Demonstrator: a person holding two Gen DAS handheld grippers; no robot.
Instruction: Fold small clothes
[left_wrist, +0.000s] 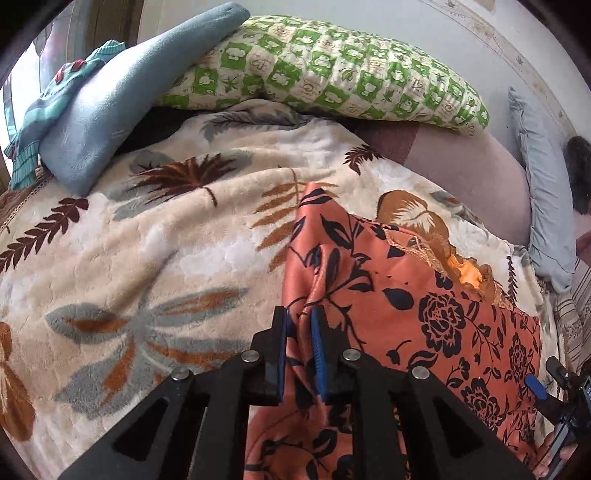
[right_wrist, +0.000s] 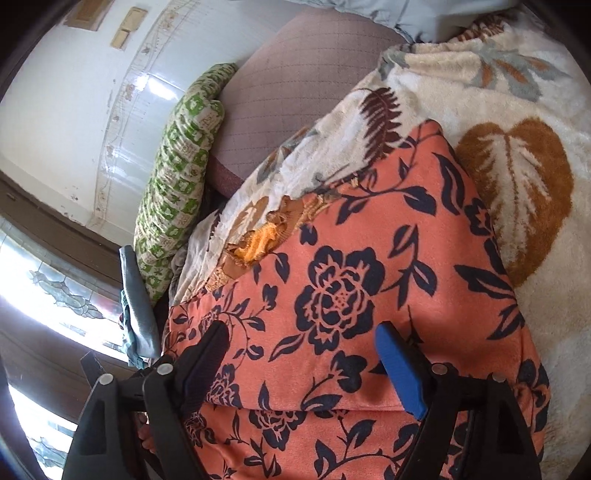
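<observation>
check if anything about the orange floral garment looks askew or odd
The orange floral garment is bunched into a ridge where the left gripper pinches it, not flat on the leaf-print blanket; its gold trim looks rumpled.

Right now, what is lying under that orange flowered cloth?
The orange flowered cloth lies on a cream leaf-patterned blanket, which shows all around it. A frilly yellow-orange piece peeks out at one edge. Whatever else lies beneath is covered.
</observation>
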